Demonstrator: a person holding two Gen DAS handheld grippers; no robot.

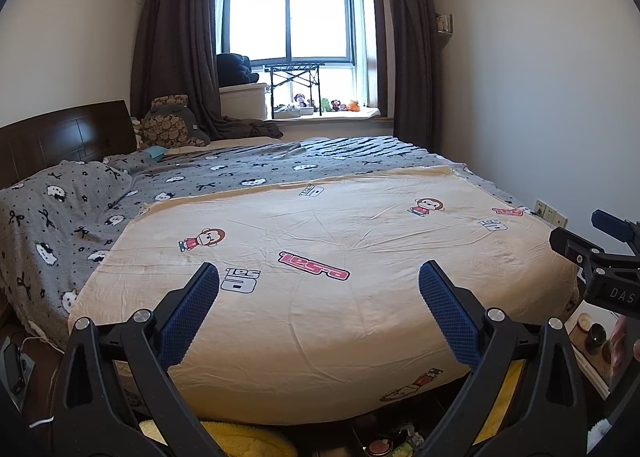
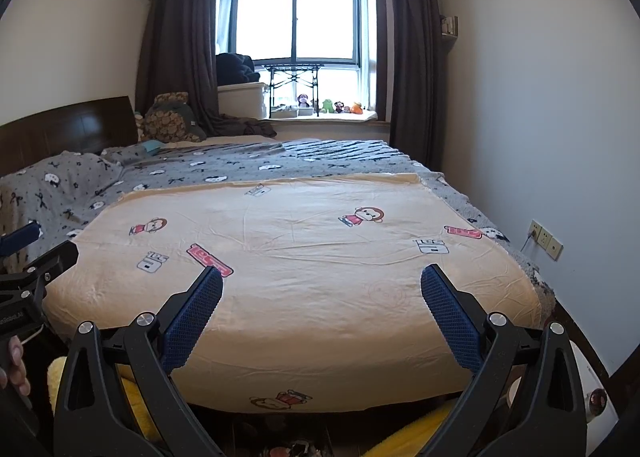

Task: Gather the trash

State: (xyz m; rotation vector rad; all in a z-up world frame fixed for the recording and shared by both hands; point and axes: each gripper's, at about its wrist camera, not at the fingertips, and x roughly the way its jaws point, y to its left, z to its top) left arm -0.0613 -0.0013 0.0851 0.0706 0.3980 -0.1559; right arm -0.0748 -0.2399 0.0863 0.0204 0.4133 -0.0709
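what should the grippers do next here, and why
Probably tilt both down toward the floor. The left gripper and right gripper are both open and empty, aimed across the cream sheet, which shows no obvious trash. Small cluttered items show on the floor at the bed's foot, though too cropped to identify.

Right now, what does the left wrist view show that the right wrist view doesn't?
Only the left wrist view shows the right gripper at its right edge. Only the right wrist view shows the left gripper at its left edge. Both share the bed's cream sheet, the grey blanket, the window, and open, empty fingers.
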